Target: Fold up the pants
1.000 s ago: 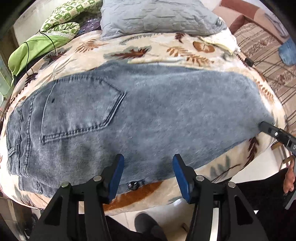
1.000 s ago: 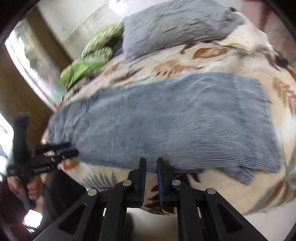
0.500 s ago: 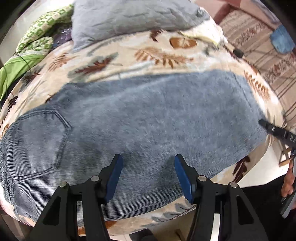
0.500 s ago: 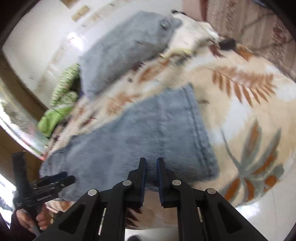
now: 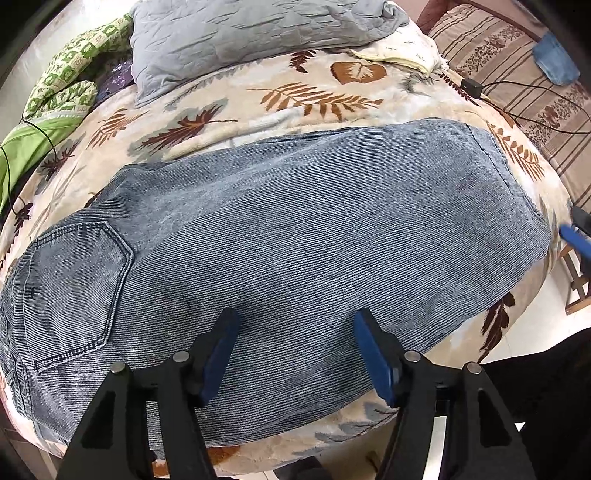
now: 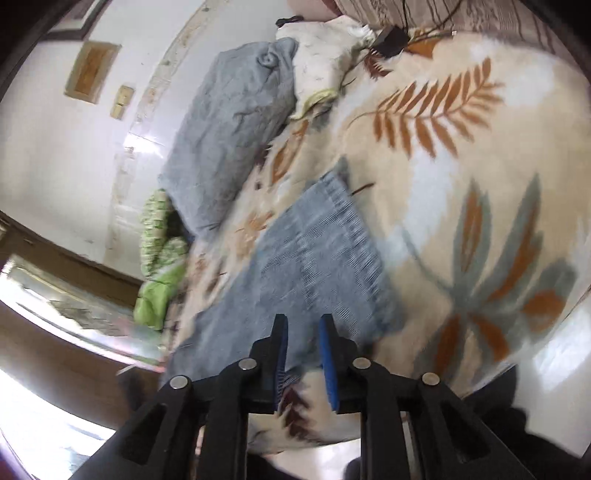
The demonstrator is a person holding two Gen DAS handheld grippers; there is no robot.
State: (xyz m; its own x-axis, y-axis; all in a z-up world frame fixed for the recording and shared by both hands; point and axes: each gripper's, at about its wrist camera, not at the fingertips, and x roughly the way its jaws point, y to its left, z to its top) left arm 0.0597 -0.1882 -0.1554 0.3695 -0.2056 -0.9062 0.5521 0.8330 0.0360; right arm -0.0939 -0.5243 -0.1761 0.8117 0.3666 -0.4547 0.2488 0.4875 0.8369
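The pants [image 5: 295,236], blue-grey corduroy folded leg over leg, lie flat across the leaf-print blanket [image 5: 317,99] on the bed, back pocket [image 5: 74,291] at the left and hem at the right. The left claw [image 5: 293,350] hangs over the near edge of the pants, its 2 blue pads wide apart and opening further, no fabric pinched between them. In the tilted, blurred right wrist view the right claw [image 6: 303,354] sits at the hem end [image 6: 325,258]; its jaws are opening, a narrow gap showing, with cloth behind the gap but not clamped. A grey pillow [image 5: 251,33] lies at the bed's far side
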